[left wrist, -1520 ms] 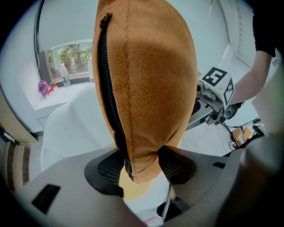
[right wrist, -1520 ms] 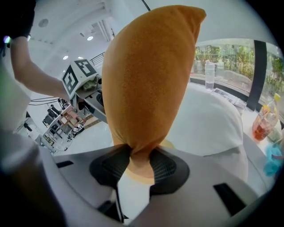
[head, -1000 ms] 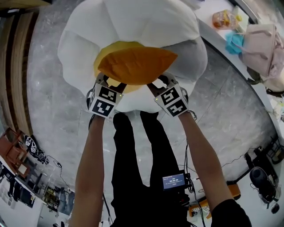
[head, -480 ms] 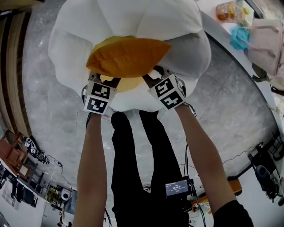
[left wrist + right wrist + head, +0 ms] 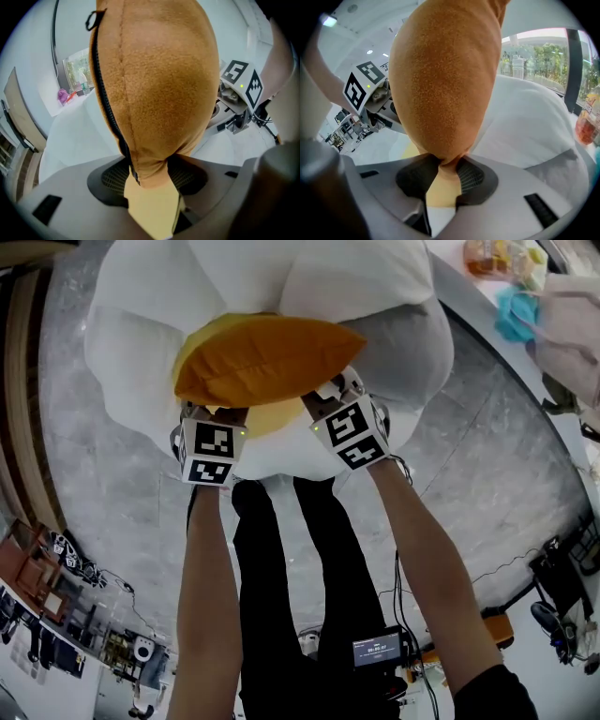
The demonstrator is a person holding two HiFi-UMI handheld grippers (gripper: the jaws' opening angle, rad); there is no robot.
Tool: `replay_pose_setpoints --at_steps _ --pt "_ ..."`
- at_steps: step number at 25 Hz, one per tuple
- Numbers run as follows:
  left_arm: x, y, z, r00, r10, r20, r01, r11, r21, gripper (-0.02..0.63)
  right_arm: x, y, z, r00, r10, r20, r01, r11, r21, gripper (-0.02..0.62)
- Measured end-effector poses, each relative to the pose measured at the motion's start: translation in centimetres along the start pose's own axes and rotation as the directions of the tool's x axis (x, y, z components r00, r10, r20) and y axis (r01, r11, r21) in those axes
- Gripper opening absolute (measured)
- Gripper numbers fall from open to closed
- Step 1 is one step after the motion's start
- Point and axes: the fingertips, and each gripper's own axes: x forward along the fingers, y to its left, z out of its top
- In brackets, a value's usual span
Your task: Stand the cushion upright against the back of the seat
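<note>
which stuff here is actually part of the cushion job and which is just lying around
Job: orange cushion; white petal seat; left gripper, shut on the cushion; right gripper, jaws closing on the cushion's edge.
Lying about: teal item, pale bag and snack packet on the counter.

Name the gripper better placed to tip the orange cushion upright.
Left, marginally: the left gripper is shut on the orange fleece cushion's zip corner; the right gripper's jaws, cushion between them, are closing.
</note>
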Motion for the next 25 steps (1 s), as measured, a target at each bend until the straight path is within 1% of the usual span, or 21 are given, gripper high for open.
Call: replay_pose_setpoints --at_steps 4,7,10,12,14,16,18,21,25 --pt "0.4 0.4 -0.3 0.999 0.047 0.018 -0.047 0.999 0.018 0.259 0.7 -0.4 0.2 0.997 -0.009 0.081 0.009 1.000 -0.005 0.130" --pt "0.1 1.3 -0.3 0.997 0.066 0.046 -0.066 0.998 0.001 0.265 1.1 -0.3 0.7 0.992 -0.009 0.123 0.006 1.000 0.026 0.123" --pt "-0.4 2.6 -0.6 0.992 0.087 0.091 -0.082 0.995 -0.059 0.251 1.7 -0.4 1.4 0.985 -0.025 0.173 0.006 0.994 0.110 0.110" --pt "-0.1 2.7 -1.0 0.991 0.089 0.098 -0.081 0.994 -0.077 0.192 2.8 -1.8 1.2 0.977 -0.067 0.201 0.028 0.981 0.193 0.103" --pt "0.2 2.2 -1.7 0.994 0.075 0.081 -0.070 0.995 -0.068 0.187 4.4 -4.2 0.9 0.972 -0.123 0.201 0.069 0.964 0.257 0.098" --pt "0.3 1.5 -2.3 0.996 0.053 0.065 -0.050 0.997 -0.051 0.186 5.3 -6.0 1.0 0.971 -0.149 0.187 0.097 0.960 0.262 0.098" --pt "0.5 0.8 -3.0 0.998 0.032 0.051 -0.030 0.998 -0.052 0.186 5.3 -6.4 1.0 0.975 -0.136 0.177 0.088 0.964 0.251 0.103" --pt "0.3 0.0 -3.7 0.999 0.012 0.038 -0.009 0.998 -0.068 0.186 4.7 -6.3 0.2 0.980 -0.104 0.172 0.048 0.953 0.300 0.157" --pt "-0.1 -0.7 -3.2 0.999 -0.011 0.044 0.014 0.998 -0.067 0.186 4.4 -6.2 0.2 0.987 -0.089 0.135 0.045 0.953 0.301 0.169"
